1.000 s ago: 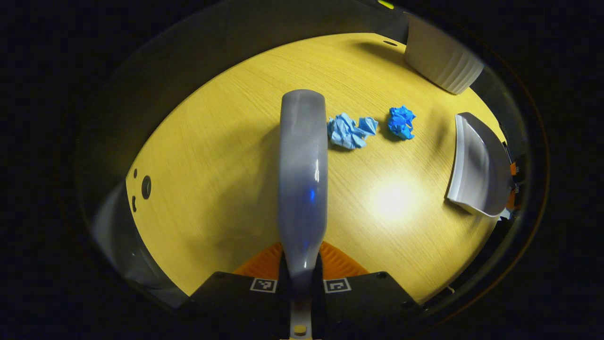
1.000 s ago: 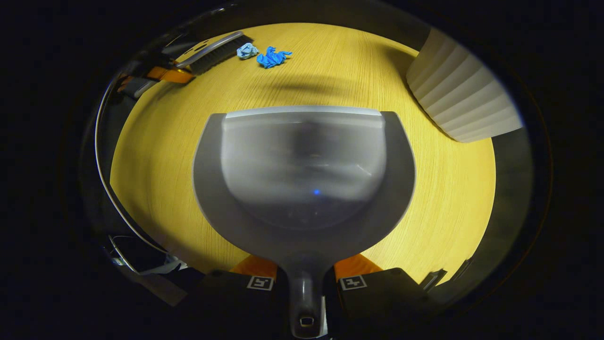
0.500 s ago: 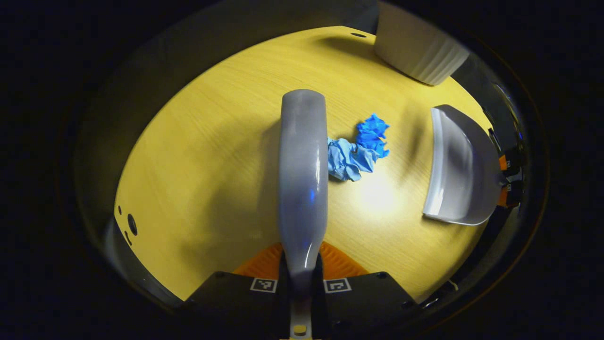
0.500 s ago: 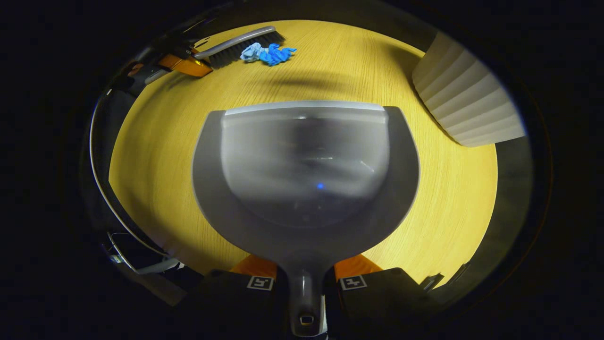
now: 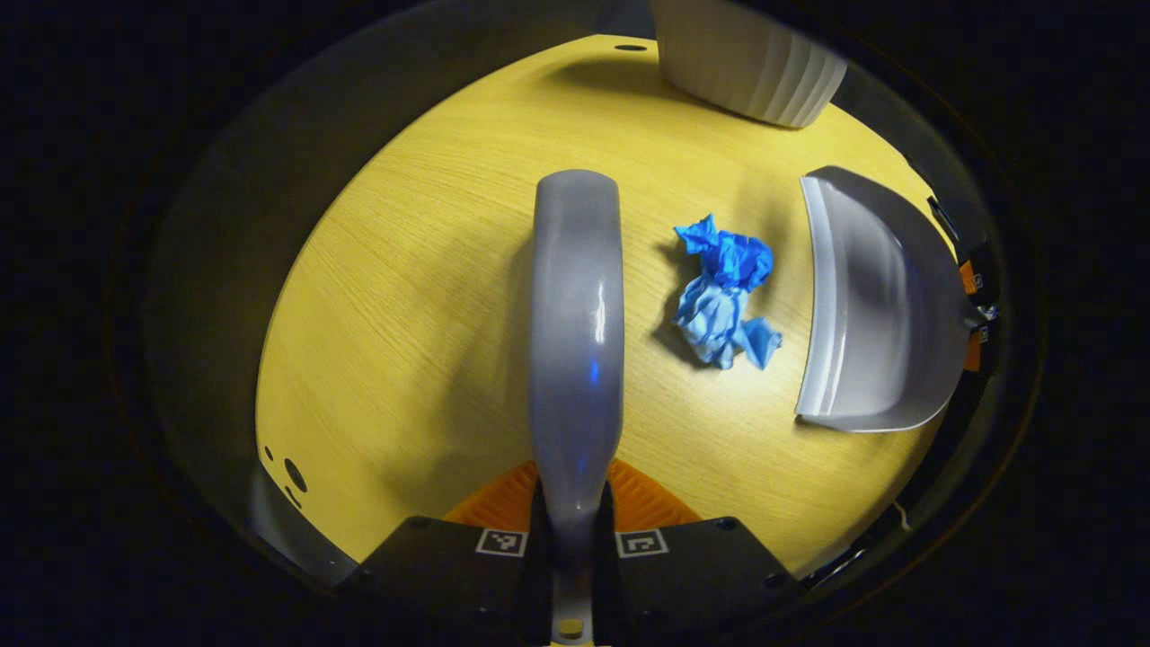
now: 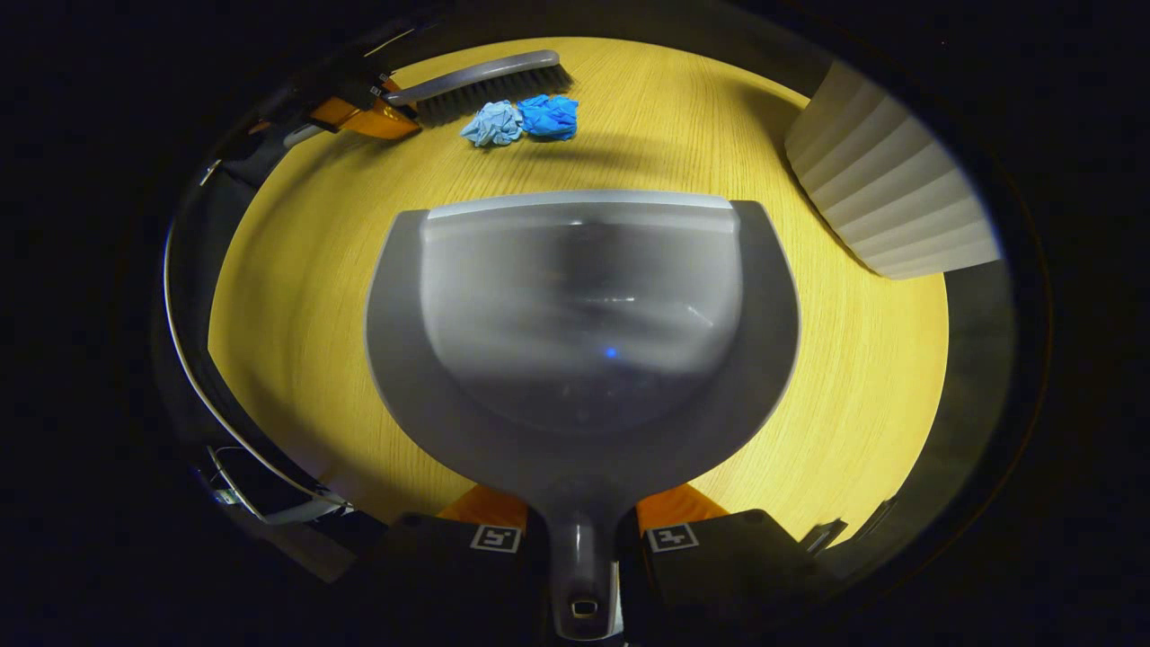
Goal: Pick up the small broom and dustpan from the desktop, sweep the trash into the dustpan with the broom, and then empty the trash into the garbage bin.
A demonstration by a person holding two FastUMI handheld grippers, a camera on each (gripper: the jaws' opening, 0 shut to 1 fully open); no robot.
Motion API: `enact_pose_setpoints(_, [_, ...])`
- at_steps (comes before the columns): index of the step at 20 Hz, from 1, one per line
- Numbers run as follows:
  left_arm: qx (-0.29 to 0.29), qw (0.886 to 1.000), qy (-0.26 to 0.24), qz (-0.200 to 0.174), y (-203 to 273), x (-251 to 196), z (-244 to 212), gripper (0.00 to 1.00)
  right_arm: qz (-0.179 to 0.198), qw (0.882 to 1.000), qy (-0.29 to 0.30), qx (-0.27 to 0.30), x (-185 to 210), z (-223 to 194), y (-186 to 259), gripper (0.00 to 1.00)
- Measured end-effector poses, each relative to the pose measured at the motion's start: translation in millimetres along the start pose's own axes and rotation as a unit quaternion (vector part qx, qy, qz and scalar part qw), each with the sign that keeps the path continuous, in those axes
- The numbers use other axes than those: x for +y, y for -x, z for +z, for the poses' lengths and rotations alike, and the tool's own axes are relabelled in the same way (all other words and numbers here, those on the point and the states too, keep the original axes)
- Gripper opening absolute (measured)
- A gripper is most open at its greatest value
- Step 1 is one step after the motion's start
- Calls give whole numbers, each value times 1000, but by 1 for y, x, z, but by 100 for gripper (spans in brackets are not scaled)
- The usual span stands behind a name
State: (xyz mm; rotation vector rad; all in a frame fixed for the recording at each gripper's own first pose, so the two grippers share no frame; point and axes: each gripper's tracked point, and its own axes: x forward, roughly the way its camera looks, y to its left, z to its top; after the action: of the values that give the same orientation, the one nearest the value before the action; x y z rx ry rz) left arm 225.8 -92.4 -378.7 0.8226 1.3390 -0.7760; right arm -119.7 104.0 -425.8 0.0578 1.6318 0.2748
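In the left gripper view my left gripper (image 5: pixel 572 530) is shut on the handle of the grey broom (image 5: pixel 576 323), which runs up the middle over the yellow desktop (image 5: pixel 404 314). Two crumpled blue paper balls (image 5: pixel 723 292) lie together to the broom's right, just short of the grey dustpan's (image 5: pixel 876 305) open lip. In the right gripper view my right gripper (image 6: pixel 580 539) is shut on the dustpan (image 6: pixel 579 323) handle. The pan's mouth faces the blue paper balls (image 6: pixel 521 119), and the broom (image 6: pixel 490 81) bristles stand just behind them, with the other gripper (image 6: pixel 359 112) holding it.
A white ribbed garbage bin (image 5: pixel 746 63) stands at the far edge of the desk, to the dustpan's right in the right gripper view (image 6: pixel 889 198). Small cable holes (image 5: pixel 292 472) mark the desktop near its left edge. A cable (image 6: pixel 216 395) curves past the desk's left side.
The broom has swept the two paper balls together and toward the dustpan. The dustpan now sits closer to them. The bin has shifted leftward in the left gripper view.
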Motion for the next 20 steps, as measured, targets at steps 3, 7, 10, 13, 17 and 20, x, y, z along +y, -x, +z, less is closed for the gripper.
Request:
enact_pose_setpoints(3, [-4, 986, -1, -169, 22, -85, 5, 22, 1, 1000, 2, 0, -1, -2, 1, 36])
enact_pose_setpoints(7, [-5, 994, 0, -106, 18, -66, 9, 21, 0, 1000, 2, 0, -1, -2, 1, 36])
enact_pose_setpoints(10, [-13, 996, -2, -92, 17, -60, 13, 21, -1, 1000, 1, -7, -1, -1, 2, 36])
enact_pose_setpoints(13, [-32, 997, 12, -72, 16, -54, 17, 21, -6, 1000, -1, -30, -2, 3, 5, 36])
enact_pose_setpoints(17, [-60, 995, 55, -63, 6, -55, 15, 18, -13, 998, -5, -61, 2, 6, 22, 35])
enact_pose_setpoints(20, [-76, 991, 87, -65, 2, -67, 16, 22, -17, 996, -24, -88, 1, 7, 43, 36])
